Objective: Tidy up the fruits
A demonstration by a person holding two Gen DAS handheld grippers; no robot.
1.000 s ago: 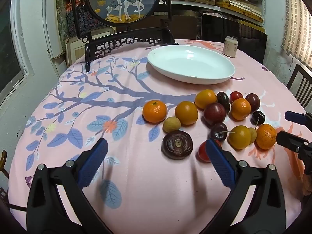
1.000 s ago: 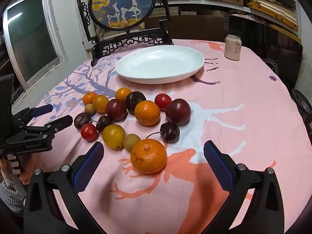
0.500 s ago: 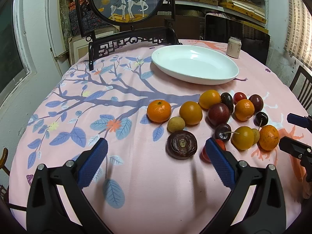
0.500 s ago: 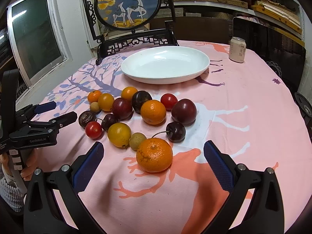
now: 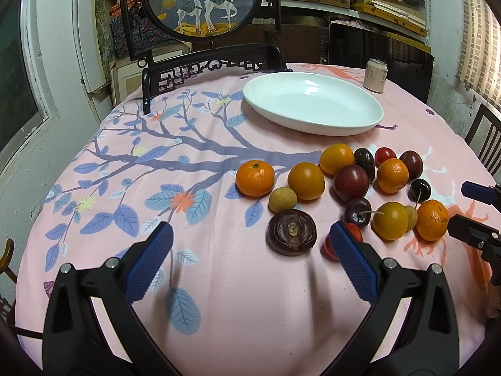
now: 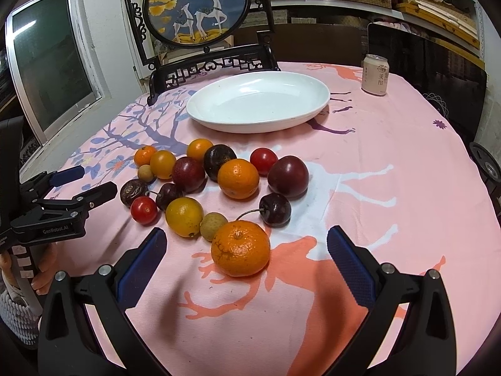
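Note:
Several fruits lie in a cluster on the pink tablecloth: oranges, plums, cherries, tomatoes, longans. An empty white oval plate sits beyond them. My left gripper is open and empty, low over the cloth just before a dark wrinkled fruit; a red tomato shows beside its right finger. My right gripper is open and empty, with a mandarin between its fingertips. Each gripper also shows in the other's view: the left, the right.
A drink can stands at the table's far right. A dark carved chair and a round deer screen stand behind the table. Another chair is at the right edge.
Both grippers have drawn back and risen slightly, so the fruits and plate sit a little lower and farther in view. Both stay open; no fruit has moved.

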